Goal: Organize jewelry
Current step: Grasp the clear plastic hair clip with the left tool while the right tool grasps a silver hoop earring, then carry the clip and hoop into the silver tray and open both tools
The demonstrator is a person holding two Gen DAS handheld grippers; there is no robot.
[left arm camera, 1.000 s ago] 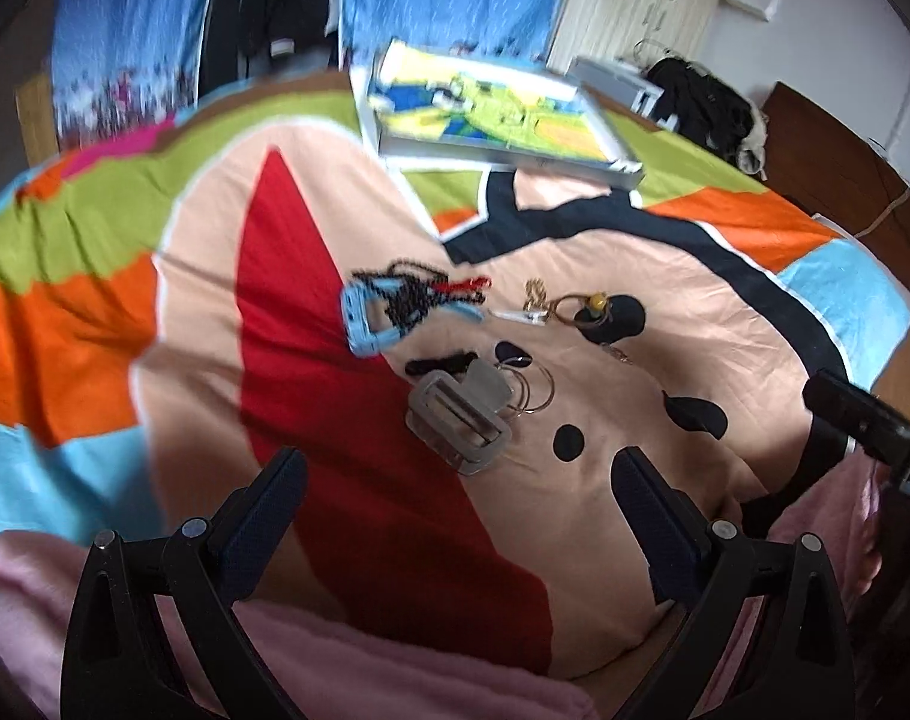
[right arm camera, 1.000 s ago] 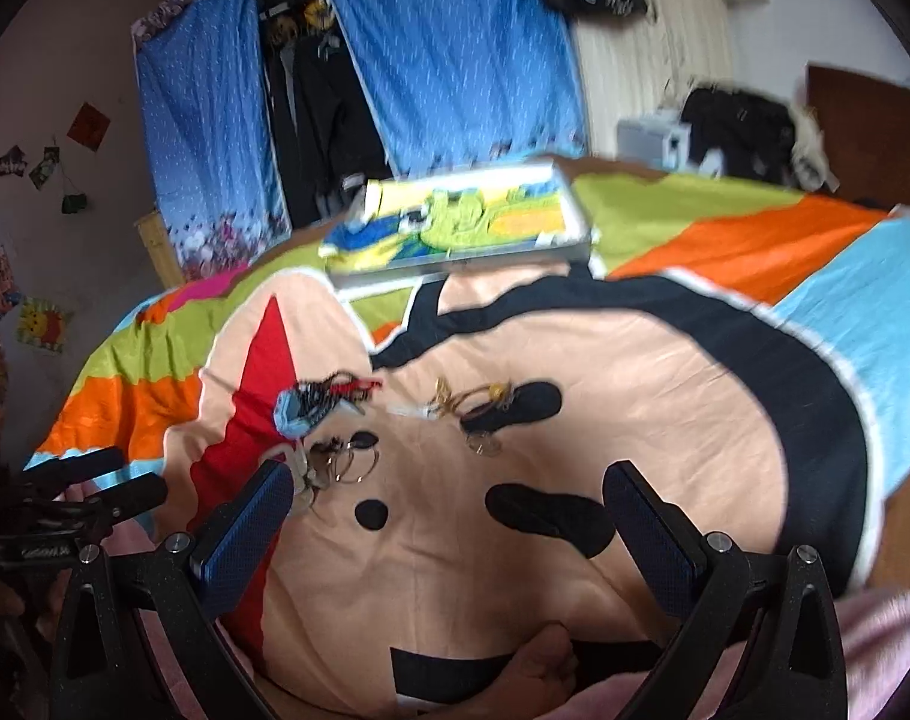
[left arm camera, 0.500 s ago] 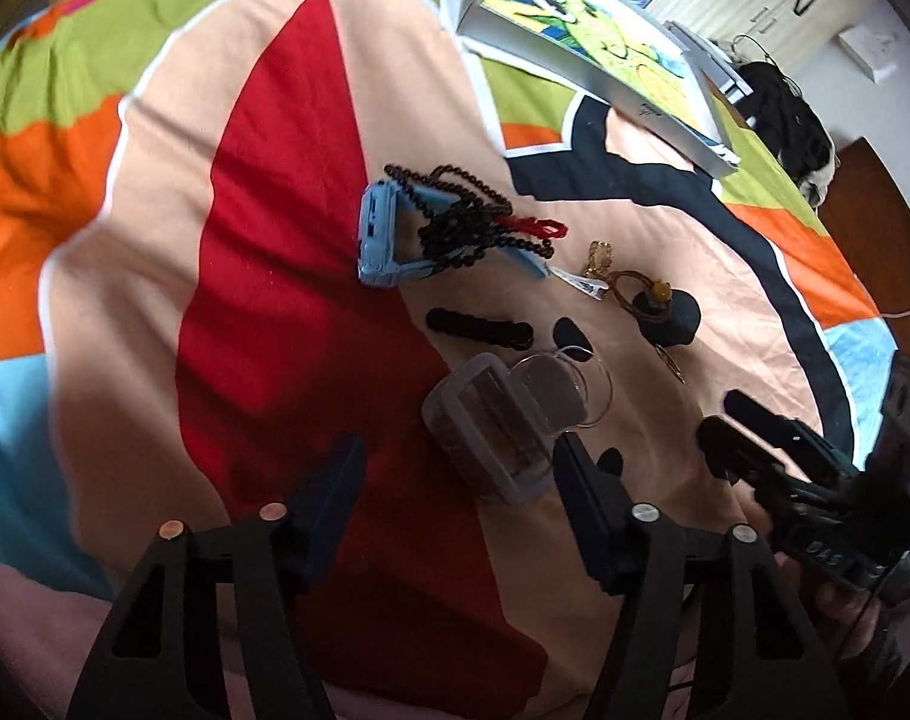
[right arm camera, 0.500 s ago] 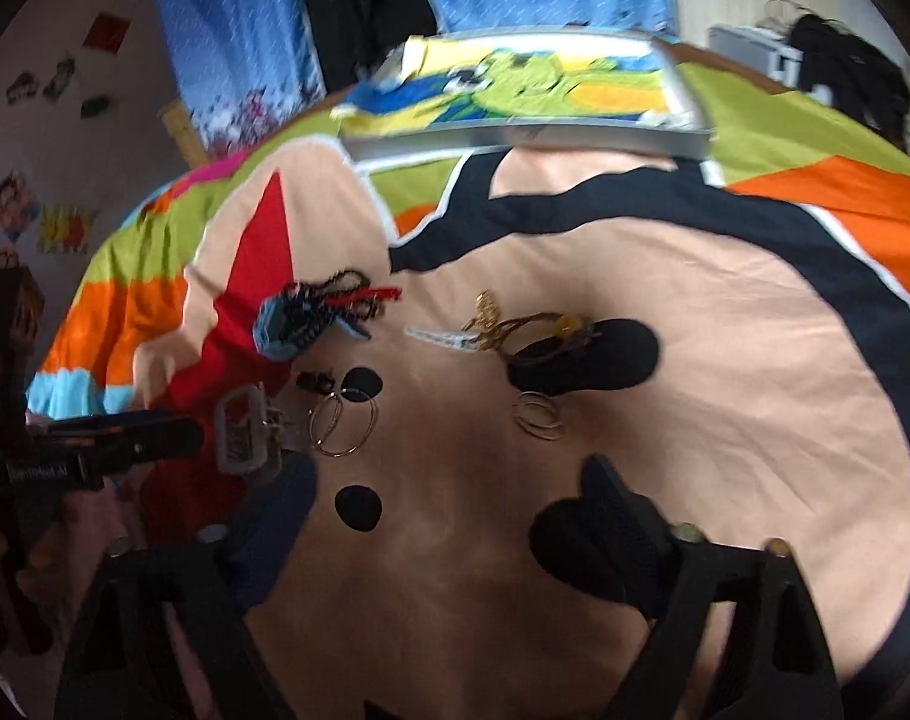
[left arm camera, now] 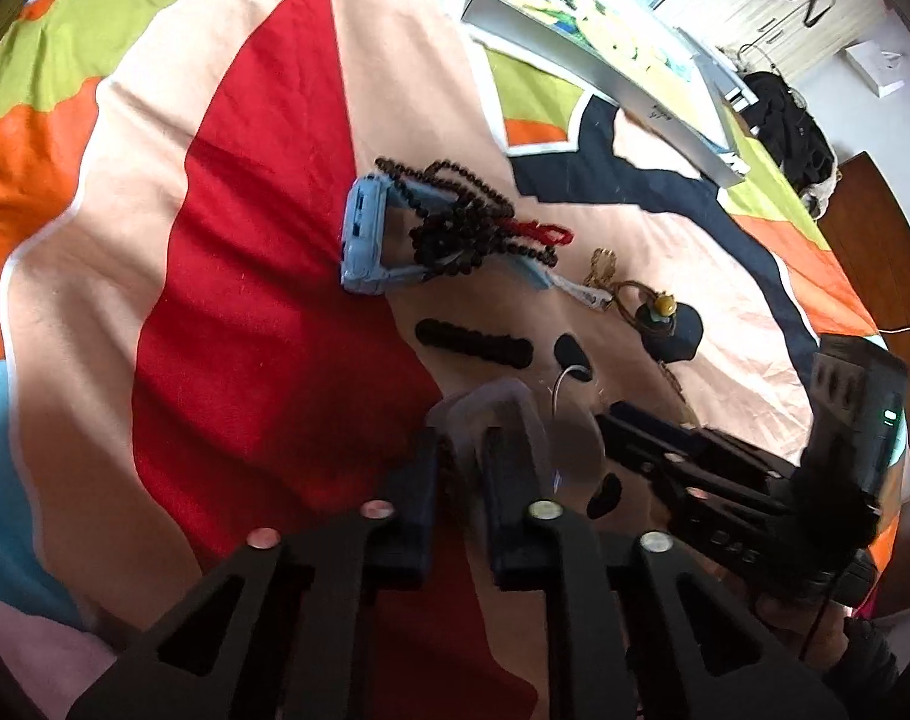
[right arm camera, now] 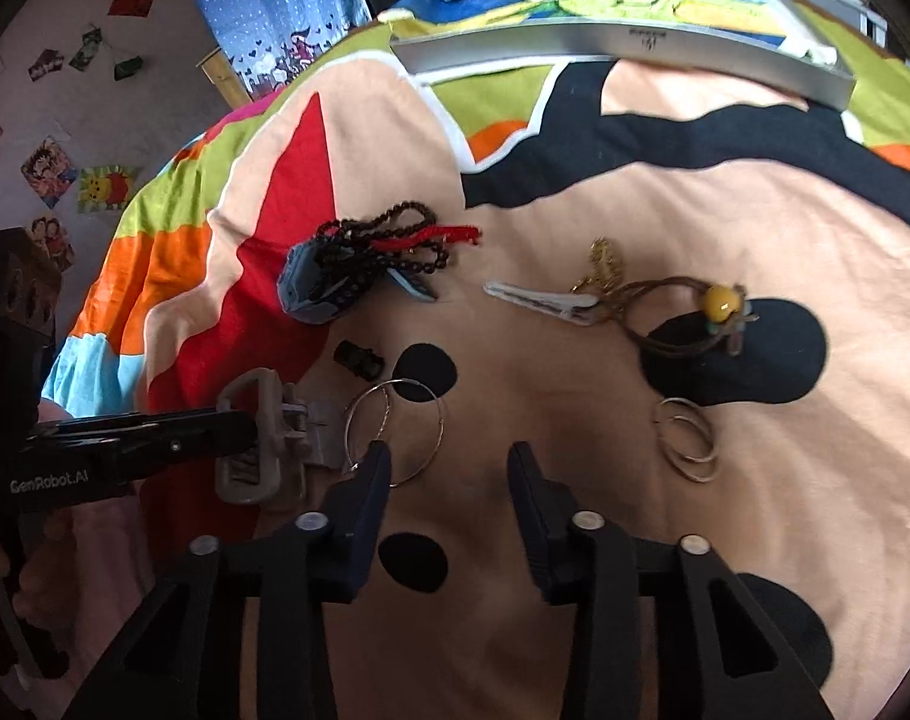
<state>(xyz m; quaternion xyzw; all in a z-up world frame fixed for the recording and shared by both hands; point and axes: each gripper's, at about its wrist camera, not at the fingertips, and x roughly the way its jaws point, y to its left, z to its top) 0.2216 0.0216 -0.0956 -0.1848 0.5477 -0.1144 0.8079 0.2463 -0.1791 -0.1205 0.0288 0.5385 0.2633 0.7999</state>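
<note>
Jewelry lies on a colourful bedspread. My left gripper (left arm camera: 457, 450) is shut on a grey hair claw clip (left arm camera: 496, 402), seen from the side in the right wrist view (right arm camera: 263, 438). Large silver hoop earrings (right arm camera: 395, 426) lie beside the clip. My right gripper (right arm camera: 449, 468) is open just above and right of these hoops; it shows in the left wrist view (left arm camera: 640, 426). A blue claw clip (left arm camera: 365, 234) with a dark bead necklace (left arm camera: 460, 222) lies farther off. A white hair clip (right arm camera: 538, 300), a brown cord with a yellow bead (right arm camera: 721, 300) and smaller hoops (right arm camera: 685, 438) lie to the right.
A flat picture box (right arm camera: 622, 24) rests at the far edge of the bed. A small black bead bracelet (left arm camera: 472, 343) lies between the two claw clips. A blue curtain and posters are on the wall at the left; a wooden headboard (left arm camera: 886, 240) is at the right.
My left gripper has moved down to the grey claw clip and closed on it. My right gripper has come lower and nearer to the large hoops, its jaws narrower.
</note>
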